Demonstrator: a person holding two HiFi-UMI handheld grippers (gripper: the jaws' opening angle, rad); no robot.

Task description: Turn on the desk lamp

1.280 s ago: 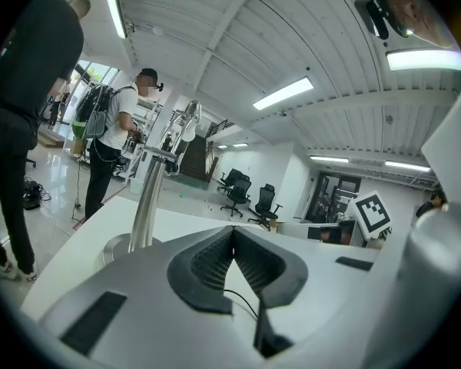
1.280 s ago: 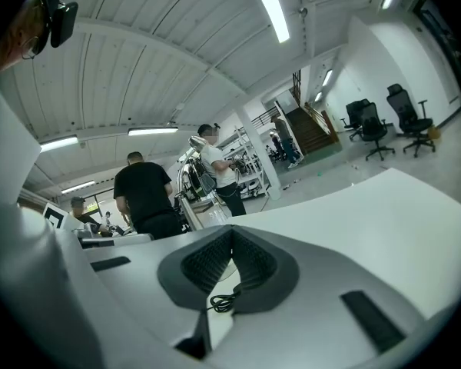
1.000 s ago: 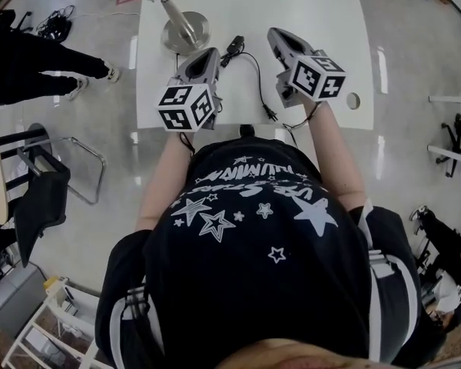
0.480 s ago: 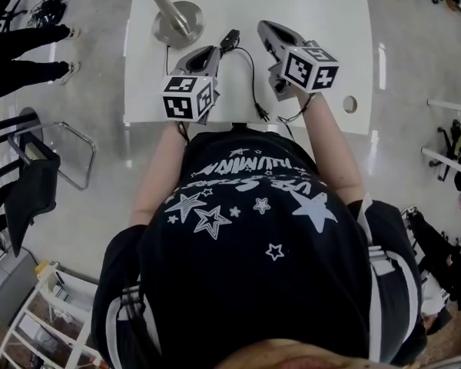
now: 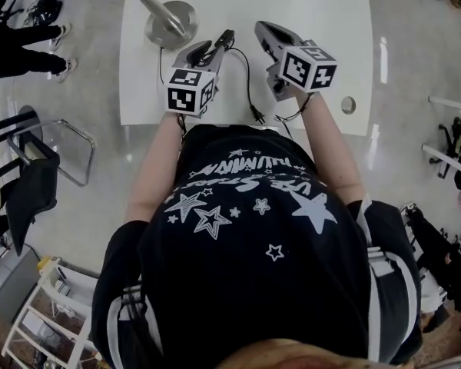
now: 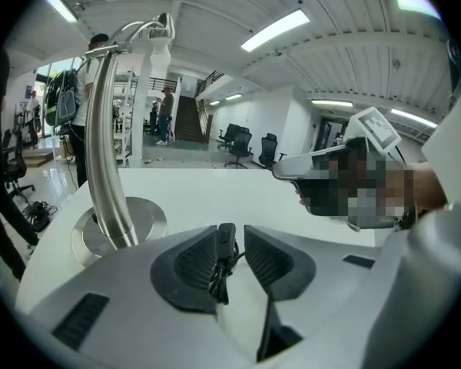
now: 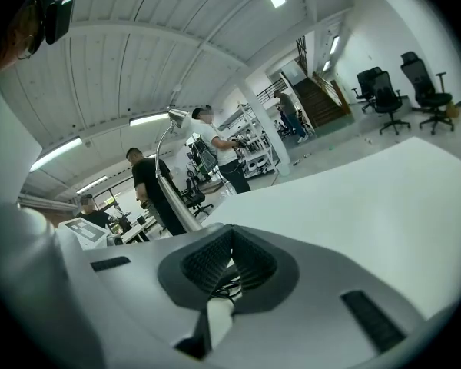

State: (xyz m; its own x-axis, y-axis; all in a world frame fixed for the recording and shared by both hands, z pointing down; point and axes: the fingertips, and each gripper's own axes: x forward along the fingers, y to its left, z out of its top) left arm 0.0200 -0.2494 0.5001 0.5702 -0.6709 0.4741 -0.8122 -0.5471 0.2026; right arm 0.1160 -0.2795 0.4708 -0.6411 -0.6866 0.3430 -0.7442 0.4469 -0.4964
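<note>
A white rectangular table (image 5: 323,6) carries the silver desk lamp (image 5: 171,23), which stands on a round metal base at the far left corner. In the head view its stem runs out of the top edge, so the lamp head is cut off. The left gripper view shows the stem (image 6: 107,152) curving over at the top, but whether the lamp is lit I cannot tell.

The lamp's thin black cord (image 5: 248,75) trails across the table to a black plug (image 5: 257,117) near the front edge.

The left gripper (image 5: 213,49) points at the cord's black inline switch (image 6: 226,241). Its jaws have just been opening and stand apart with the switch between them, a gap showing on the switch's right side. A dark tangle below the switch is hard to make out.

The right gripper (image 7: 230,237) hangs just right of the switch, its jaws closed tip to tip with nothing gripped.
</note>
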